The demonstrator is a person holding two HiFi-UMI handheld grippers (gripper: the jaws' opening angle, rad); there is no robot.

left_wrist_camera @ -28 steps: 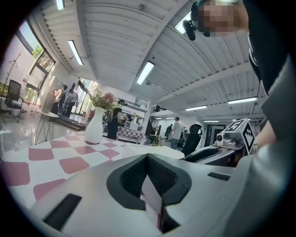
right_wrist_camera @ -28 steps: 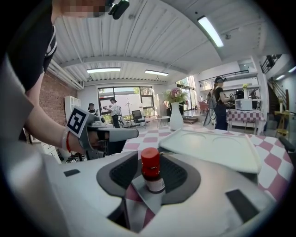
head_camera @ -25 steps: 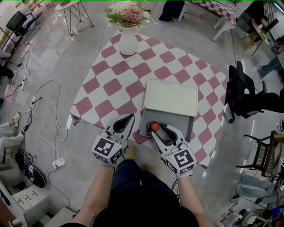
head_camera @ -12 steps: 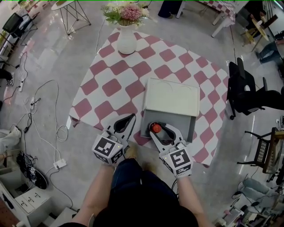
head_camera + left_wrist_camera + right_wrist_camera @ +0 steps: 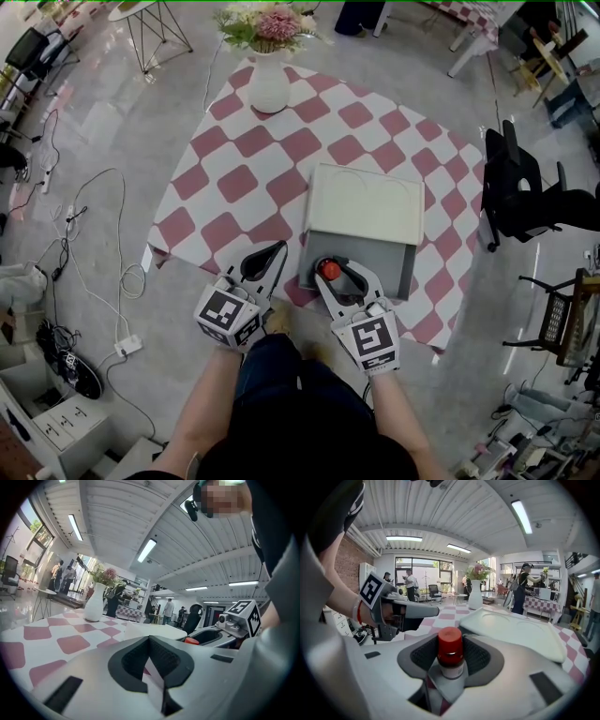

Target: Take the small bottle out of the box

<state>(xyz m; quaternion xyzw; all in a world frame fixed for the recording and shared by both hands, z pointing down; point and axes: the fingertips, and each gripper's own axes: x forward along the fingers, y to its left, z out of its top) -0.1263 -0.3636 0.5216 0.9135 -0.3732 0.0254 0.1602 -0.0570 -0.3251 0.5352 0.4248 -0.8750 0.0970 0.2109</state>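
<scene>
The small bottle (image 5: 326,270), red-capped with a pale body, stands upright at the front left of the open grey box (image 5: 403,270). My right gripper (image 5: 330,268) reaches in from the near side. In the right gripper view its jaws are closing, and the dark pads (image 5: 421,656) hug both sides of the bottle (image 5: 450,657). The box's cream lid (image 5: 364,203) lies open behind it. My left gripper (image 5: 278,249) rests at the table's near edge, left of the box, its tips together and empty (image 5: 150,639). The red cap (image 5: 191,641) also shows in the left gripper view.
The table carries a pink-and-white checked cloth (image 5: 244,183). A white vase of flowers (image 5: 269,86) stands at its far end. A black chair (image 5: 516,197) is to the right. Cables (image 5: 94,244) trail over the floor at the left. People stand in the background.
The right gripper has drawn back slightly toward me, with the bottle still between its jaws. The left gripper has not moved.
</scene>
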